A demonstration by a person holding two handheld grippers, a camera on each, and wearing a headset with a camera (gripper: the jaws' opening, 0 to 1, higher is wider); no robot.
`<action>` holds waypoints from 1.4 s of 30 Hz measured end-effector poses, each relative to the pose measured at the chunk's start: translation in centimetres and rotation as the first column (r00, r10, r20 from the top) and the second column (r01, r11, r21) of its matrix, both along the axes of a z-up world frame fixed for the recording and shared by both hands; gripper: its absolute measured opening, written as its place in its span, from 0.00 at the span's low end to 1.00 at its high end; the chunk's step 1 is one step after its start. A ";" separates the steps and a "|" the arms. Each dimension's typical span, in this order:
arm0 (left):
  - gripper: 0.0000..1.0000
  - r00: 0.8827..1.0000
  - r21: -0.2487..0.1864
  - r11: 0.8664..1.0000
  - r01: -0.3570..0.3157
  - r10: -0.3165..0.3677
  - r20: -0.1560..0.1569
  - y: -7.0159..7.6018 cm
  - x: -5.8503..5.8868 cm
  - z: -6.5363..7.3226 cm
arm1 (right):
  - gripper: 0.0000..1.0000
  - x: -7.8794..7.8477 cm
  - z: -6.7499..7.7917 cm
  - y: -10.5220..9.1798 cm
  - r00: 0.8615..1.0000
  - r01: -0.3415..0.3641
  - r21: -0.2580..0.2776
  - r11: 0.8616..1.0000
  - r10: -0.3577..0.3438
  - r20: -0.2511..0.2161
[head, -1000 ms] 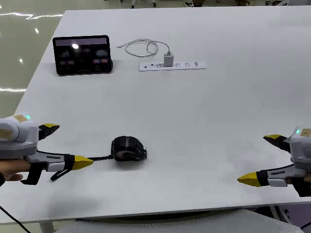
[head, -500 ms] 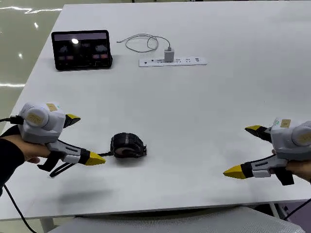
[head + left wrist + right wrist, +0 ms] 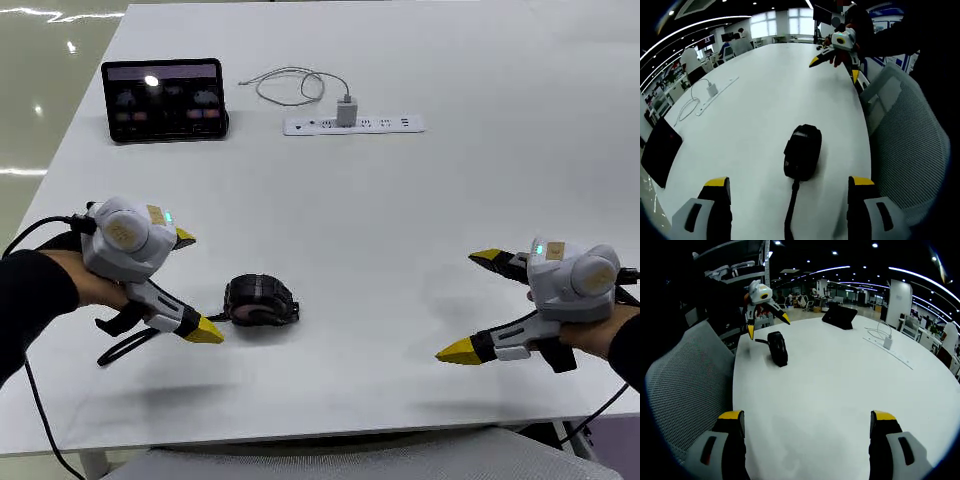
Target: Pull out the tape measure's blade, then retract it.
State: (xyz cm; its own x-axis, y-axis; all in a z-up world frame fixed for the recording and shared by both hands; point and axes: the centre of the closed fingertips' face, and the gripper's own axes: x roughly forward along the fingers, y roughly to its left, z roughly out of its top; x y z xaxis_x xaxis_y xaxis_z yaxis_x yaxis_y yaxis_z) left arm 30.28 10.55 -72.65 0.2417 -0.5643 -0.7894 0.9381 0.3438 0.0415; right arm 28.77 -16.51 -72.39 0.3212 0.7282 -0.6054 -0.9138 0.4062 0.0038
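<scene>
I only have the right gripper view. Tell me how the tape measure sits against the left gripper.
Observer: In the left gripper view, the tape measure lies centred ahead of the left gripper, whose jaws are open and not touching it.
Operator: Give me the strap.
Observer: Its black strap trails back from the case toward that gripper, running between the two jaws.
Operator: Now place my right gripper.
Observer: In the head view, the right gripper is open over a bare part of the table, well to the right of the tape measure.
</scene>
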 end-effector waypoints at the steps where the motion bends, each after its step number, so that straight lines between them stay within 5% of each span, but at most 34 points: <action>1: 0.93 1.000 -0.002 1.000 0.010 -0.010 -0.004 -0.3 -0.1 0.1 | 1.00 0.1 0.0 0.3 1.000 -0.005 0.000 1.000 0.005 -0.003; 5: 0.92 0.998 0.036 0.998 0.057 -0.057 0.006 -0.9 0.3 -0.1 | 1.00 0.1 -0.2 1.9 0.998 -0.059 -0.012 0.998 0.059 0.000; 8: 0.92 0.997 0.008 0.997 0.074 -0.074 -0.029 -2.1 0.1 0.1 | 1.00 0.4 -0.1 3.2 0.996 -0.089 -0.011 0.996 0.089 0.012; 10: 0.90 0.995 0.023 0.995 0.096 -0.096 -0.024 -2.5 0.2 0.0 | 1.00 0.6 -0.1 4.0 0.994 -0.110 -0.006 0.994 0.110 0.013; 19: 0.70 0.984 0.078 0.982 0.173 -0.170 -0.043 -4.0 0.0 -0.7 | 1.00 1.2 -0.4 6.9 0.987 -0.157 0.022 0.987 0.157 -0.016; 24: 0.67 0.981 0.076 0.979 0.191 -0.186 -0.062 -4.9 -0.2 -1.1 | 1.00 1.6 -1.1 8.7 0.983 -0.178 0.026 0.984 0.179 -0.029; 30: 0.39 0.968 0.112 0.964 0.242 -0.233 -0.090 -5.3 -0.4 -2.2 | 0.98 1.6 -2.0 11.4 0.975 -0.221 0.014 0.975 0.222 -0.033; 34: 0.31 0.972 0.167 0.958 0.232 -0.226 -0.056 -5.1 0.4 -2.5 | 0.96 1.6 -2.5 12.8 0.966 -0.254 -0.004 0.967 0.254 -0.037; 35: 0.31 0.970 0.161 0.958 0.237 -0.226 -0.084 -5.1 0.0 -2.5 | 0.95 1.6 -2.6 13.1 0.965 -0.259 -0.004 0.966 0.259 -0.039; 42: 0.30 0.964 0.195 0.945 0.264 -0.252 -0.081 -5.0 0.1 -2.6 | 0.76 1.6 -2.5 15.4 0.949 -0.315 -0.017 0.949 0.315 -0.019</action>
